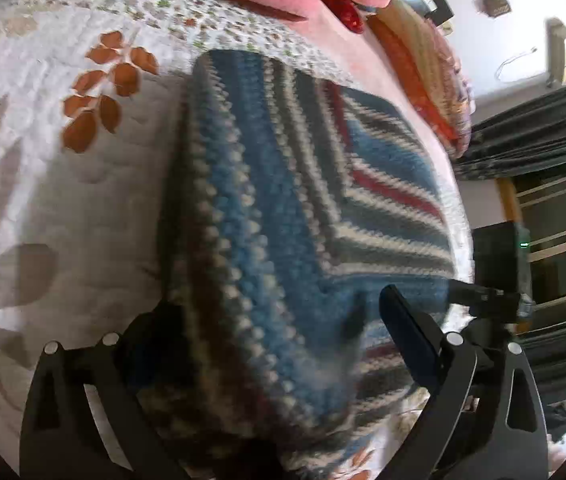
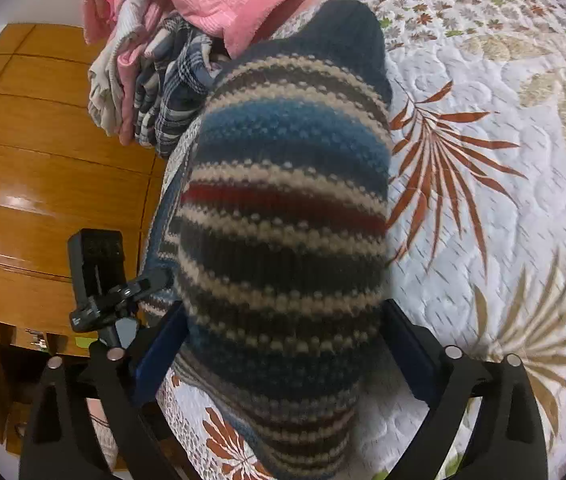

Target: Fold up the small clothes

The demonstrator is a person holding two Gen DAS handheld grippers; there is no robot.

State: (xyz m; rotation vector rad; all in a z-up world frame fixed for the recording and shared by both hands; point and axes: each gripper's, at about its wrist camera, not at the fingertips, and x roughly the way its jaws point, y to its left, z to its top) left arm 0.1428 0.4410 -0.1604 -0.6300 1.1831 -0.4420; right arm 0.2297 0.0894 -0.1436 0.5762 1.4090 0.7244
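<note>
Striped knit garment (image 1: 283, 184), blue, grey, cream and red bands, small sweater by the look. Part of it lies flat on the quilt; the near part is lifted and bunched between the fingers of both tools. Slight blur in both views.

Left gripper (image 1: 279, 344): cloth fills the span between its fingers, which stand fairly wide around a thick fold. Grasping the knit, as far as the view shows; the left finger is mostly hidden behind the fabric.

Right gripper (image 2: 283, 340): blue-padded fingers press on both sides of a rounded wad of the same knit. Clenched on it.

Key relation: from each tool the garment runs straight ahead, away along the fingers, its long axis roughly in line with the left gripper's view toward the far side of the bed. Both tools hold the near edge, so neither is clearly nearer. Judgement: a fold is in hand, near edge to be carried toward the far edge; the thick knit may slump or slip if the two ends do not travel together.

Surface: white quilted bedspread (image 2: 503, 208) with rust and tan leaf print. Pile of other clothes (image 2: 171, 80), pink, plaid, pale, at the far left in the right view. Wooden cabinet (image 2: 43, 160) beside the bed. Dark curtain (image 1: 539, 128) and pale wall in the left view.
</note>
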